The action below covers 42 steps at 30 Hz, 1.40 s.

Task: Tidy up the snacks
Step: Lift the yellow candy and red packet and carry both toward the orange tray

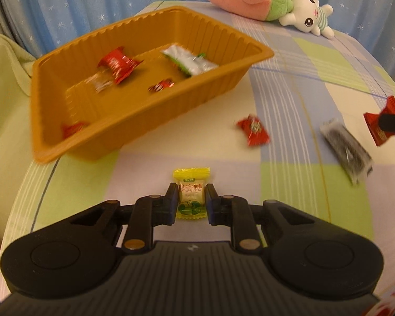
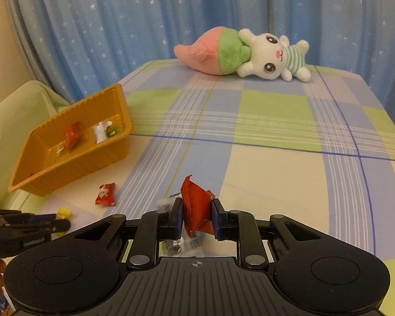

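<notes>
Left tool (image 1: 191, 197): clamps yellow candy (image 1: 191, 193).
Right tool (image 2: 197, 217): clamps red packet (image 2: 197, 208).
Left view only: black packet (image 1: 346, 151), ahead-right.
Ahead-left: orange tray (image 1: 134, 121).

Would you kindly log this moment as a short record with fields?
surface: checked cloth
left gripper: shut on yellow candy
right gripper: shut on red packet
tray: orange, holds several wrapped snacks, red and silver-green
loose on cloth: red candy, black packet
background: plush rabbit, starred blue curtain
</notes>
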### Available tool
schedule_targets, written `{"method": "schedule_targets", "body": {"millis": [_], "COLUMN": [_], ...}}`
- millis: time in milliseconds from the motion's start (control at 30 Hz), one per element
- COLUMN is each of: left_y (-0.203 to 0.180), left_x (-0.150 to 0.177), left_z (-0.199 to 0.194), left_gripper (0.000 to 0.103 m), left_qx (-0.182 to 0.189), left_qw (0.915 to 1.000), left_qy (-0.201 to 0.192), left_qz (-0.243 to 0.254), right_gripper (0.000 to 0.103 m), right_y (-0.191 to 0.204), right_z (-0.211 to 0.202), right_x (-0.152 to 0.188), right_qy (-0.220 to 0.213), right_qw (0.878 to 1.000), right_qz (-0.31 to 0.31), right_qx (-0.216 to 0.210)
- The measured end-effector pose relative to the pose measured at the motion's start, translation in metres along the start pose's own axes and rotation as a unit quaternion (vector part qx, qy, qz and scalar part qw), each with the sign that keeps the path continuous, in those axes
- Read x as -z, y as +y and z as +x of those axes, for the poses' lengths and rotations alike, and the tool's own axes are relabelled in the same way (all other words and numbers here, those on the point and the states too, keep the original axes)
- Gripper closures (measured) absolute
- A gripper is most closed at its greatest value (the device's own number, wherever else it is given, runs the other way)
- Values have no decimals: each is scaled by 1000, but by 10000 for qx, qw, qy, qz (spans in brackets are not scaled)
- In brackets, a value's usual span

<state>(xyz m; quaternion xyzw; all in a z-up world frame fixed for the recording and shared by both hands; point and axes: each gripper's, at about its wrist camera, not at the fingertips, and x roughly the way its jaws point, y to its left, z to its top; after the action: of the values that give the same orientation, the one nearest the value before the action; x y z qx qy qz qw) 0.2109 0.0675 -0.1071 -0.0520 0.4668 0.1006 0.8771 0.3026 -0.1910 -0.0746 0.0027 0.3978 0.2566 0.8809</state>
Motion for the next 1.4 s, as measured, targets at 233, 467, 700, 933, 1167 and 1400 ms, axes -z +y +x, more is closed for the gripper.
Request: {"method": "schedule_targets", "body": {"millis": [233, 467, 700, 933, 1167, 1400], "left_y": [11, 11, 6, 3, 4, 8], "left_x": [22, 24, 20, 23, 28, 31], "left_z": [-18, -20, -19, -21, -27, -45], "left_gripper": [83, 78, 78, 84, 85, 85], "left_qx": [9, -26, -138, -147, -55, 35], "left_qw": [9999, 9996, 9995, 9994, 9992, 9994], "left_qy": [140, 171, 243, 304, 373, 277], "left_qz": [-40, -201, -121, -91, -136, -224], "right_gripper": [81, 81, 81, 81, 81, 81], "right_y": [10, 17, 21, 24, 30, 41], "right_z": [-1, -7, -18, -25, -32, -32], "right_x": [11, 17, 22, 29, 32, 31], "right_qy": [121, 140, 98, 90, 75, 100], "right_qw": [9997, 9995, 9995, 9995, 9991, 9982], "right_qz": [-100, -172, -200, -214, -260, -333], "right_qx": [-161, -245, -239, -237, -312, -483]}}
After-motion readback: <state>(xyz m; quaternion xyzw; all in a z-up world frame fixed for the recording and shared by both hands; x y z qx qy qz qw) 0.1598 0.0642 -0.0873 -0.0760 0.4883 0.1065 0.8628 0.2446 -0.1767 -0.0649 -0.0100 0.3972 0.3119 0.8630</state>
